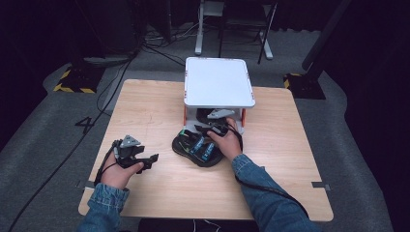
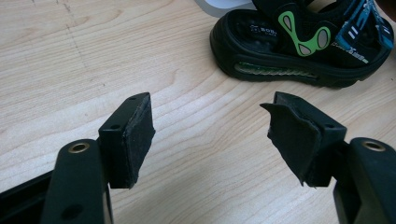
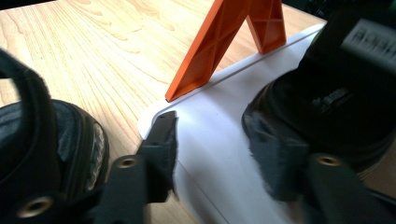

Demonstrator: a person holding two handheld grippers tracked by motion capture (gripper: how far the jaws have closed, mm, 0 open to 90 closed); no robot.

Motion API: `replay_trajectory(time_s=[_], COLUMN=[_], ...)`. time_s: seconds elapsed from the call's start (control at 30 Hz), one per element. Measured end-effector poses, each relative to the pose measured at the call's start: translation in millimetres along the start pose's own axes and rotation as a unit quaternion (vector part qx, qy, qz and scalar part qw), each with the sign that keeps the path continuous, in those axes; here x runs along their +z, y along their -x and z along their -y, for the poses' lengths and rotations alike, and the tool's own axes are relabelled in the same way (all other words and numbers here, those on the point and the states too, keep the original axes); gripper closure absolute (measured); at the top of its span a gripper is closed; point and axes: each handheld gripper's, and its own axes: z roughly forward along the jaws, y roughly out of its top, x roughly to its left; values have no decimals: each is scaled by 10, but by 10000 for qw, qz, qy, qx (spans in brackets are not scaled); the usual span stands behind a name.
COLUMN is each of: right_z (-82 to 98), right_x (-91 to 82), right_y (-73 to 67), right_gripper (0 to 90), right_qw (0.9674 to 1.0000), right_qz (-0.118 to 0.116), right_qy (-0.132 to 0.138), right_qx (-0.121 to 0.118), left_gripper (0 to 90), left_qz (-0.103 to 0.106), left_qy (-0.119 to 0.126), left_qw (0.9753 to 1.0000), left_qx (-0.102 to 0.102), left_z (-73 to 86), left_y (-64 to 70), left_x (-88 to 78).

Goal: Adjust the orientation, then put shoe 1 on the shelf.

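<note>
So on the left side of the wooden table (image 1: 154,111), the person's left hand (image 1: 117,171) holds the left gripper (image 1: 151,160) low over the bare wood, pointing toward the middle. In the left gripper view its jaws stand wide apart with nothing between them, just wood grain showing through the gap. One of its pads (image 2: 139,140) looks worn, and the one on the other jaw is frayed and peeling at the edge.

Moving toward the middle, a black sandal (image 1: 196,150) with blue straps lies on the table in front of the shelf. The left gripper view catches it too (image 2: 299,44), with a green patch on top and a green strip in the sole, well ahead of the open jaws.

Just behind the sandal is a small white two-level shelf (image 1: 218,79) with orange legs (image 3: 224,42). Its top is bare, and something dark sits on the lower level, though I can't make out what from above.

The right hand (image 1: 226,143) reaches the right gripper (image 3: 210,149) in at the front of the lower level. In the right gripper view the jaws are open over the white lower board, gripping nothing. A second black shoe (image 3: 336,107) sits on that board right against the right-hand jaw; whether it actually touches I can't tell. The first sandal is blurry at that view's left edge.
</note>
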Motion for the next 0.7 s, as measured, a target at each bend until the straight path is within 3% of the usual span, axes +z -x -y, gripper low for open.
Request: replay_trajectory(time_s=[0.1,0.17,0.37,0.47,0.53,0.7], right_z=[9,28,61,44,18,-71], right_x=[-152,-275,-668,-882,-1015,-1234], right_y=[12,25,-27,-71,-106,-221], right_gripper=[418,407,385,373,372,324], right_qw=[9996,9985,9978,9978,9986,9996], right_qz=[23,2,38,0,-5,35], right_qy=[148,102,216,231,184,-147], right_qx=[258,535,632,629,505,235], left_gripper=[313,313,313,313,313,312], left_qz=[5,14,-9,10,10,-24], left_qy=[-6,14,51,22,13,-18], left_qw=[10000,10000,10000,9999,9999,9999], left_qx=[19,39,83,122,123,161], left_z=[-11,-25,-61,-76,-86,-100], left_y=[7,23,42,48,54,57], left_x=[-2,-4,-1,17,28,62])
